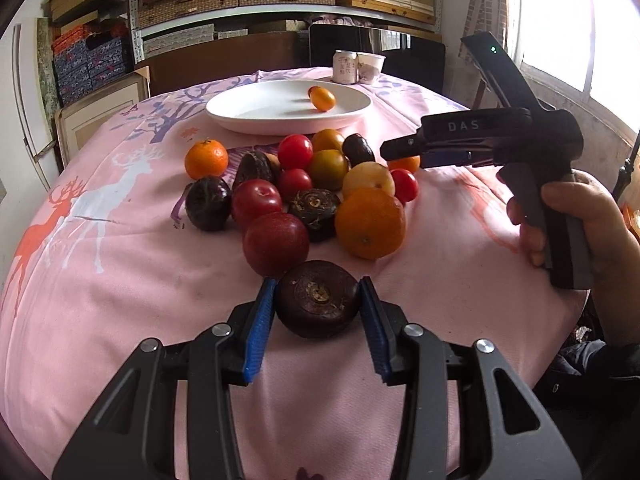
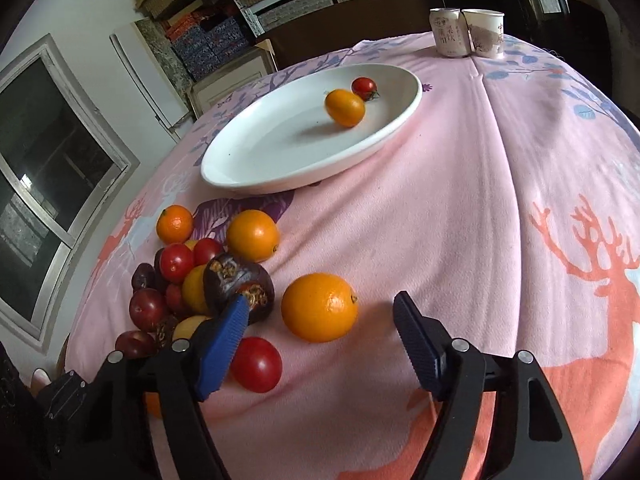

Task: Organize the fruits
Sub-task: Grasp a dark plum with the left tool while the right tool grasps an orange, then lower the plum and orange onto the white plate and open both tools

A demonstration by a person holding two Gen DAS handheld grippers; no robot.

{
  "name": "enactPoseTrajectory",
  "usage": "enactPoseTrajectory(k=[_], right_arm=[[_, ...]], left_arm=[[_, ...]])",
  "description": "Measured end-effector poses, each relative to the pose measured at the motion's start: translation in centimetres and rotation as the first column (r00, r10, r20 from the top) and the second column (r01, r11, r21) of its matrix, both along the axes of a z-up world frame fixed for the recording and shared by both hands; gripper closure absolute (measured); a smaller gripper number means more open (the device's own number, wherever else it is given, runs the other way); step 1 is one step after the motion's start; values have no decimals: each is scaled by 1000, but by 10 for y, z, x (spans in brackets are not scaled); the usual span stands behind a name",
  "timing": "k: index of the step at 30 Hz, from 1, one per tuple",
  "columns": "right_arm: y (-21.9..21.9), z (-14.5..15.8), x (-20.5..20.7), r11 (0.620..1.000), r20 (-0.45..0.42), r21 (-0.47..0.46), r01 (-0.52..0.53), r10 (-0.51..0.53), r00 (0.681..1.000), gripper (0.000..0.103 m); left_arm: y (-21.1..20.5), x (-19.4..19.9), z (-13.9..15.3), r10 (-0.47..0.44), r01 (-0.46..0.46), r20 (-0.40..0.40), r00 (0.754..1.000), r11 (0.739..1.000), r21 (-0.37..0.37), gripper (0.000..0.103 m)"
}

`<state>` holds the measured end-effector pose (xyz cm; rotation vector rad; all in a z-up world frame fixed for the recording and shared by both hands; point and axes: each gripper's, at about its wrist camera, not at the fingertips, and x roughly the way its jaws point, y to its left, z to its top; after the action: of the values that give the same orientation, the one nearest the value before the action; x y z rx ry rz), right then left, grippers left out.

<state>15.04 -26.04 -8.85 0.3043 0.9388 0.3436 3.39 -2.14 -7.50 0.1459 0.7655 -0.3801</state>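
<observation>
A heap of fruit (image 1: 304, 188) lies on the pink tablecloth: oranges, red tomatoes and plums, dark brown water chestnuts. My left gripper (image 1: 318, 300) is shut on the nearest dark water chestnut (image 1: 318, 300), blue pads touching both its sides. A white plate (image 1: 256, 112) behind the heap holds a small orange kumquat (image 1: 322, 98); the right wrist view shows the plate (image 2: 280, 148) with the kumquat (image 2: 345, 107) and a cherry tomato (image 2: 364, 87). My right gripper (image 2: 320, 320) is open and empty above an orange (image 2: 319, 306); it also shows from the side in the left wrist view (image 1: 394, 148).
A can (image 1: 345, 66) and a paper cup (image 1: 370, 66) stand at the table's far edge behind the plate. Shelves of boxes fill the back wall. The pink cloth (image 2: 500, 200) stretches to the right of the heap.
</observation>
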Motion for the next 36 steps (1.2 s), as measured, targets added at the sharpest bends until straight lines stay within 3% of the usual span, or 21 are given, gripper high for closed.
enactPoseTrajectory(k=[1,4,5,8,17,21,27,31,36], right_arm=[[2,-1,3,1000,-6,-7,-4,3,1000,29],[5,-2,6,1000,-18,-14,-14,14,1000,63],[4,-2,4,1000,-16,-8,-12,12,1000,65],[1,0,-6,1000,2,16,-18,18,1000,65],[-25,24,-20,974,88,221,-45,26,996,65],[-29,50,1,981,124,194,-30,6,992,65],[-26,77,55,988,124,156,-16,-3,992,65],[-21,70,90,990,86,141,-1,-12,996,65],[-14,48,117,991,43,134,5,-11,999,63]], left_arm=[[1,0,0,5,-5,0,1000,1000,-1,62],[5,1,2,20,-20,3,1000,1000,-11,62],[6,0,4,23,-23,6,1000,1000,-16,62],[11,-2,9,33,-32,22,999,999,-29,62],[19,15,36,37,-31,57,998,996,-87,62],[13,56,58,27,-20,71,997,995,-100,62],[0,150,82,27,-22,40,999,991,-134,62],[-15,210,76,27,-30,-25,999,993,-119,62],[-25,256,50,53,-61,-90,995,994,-86,62]])
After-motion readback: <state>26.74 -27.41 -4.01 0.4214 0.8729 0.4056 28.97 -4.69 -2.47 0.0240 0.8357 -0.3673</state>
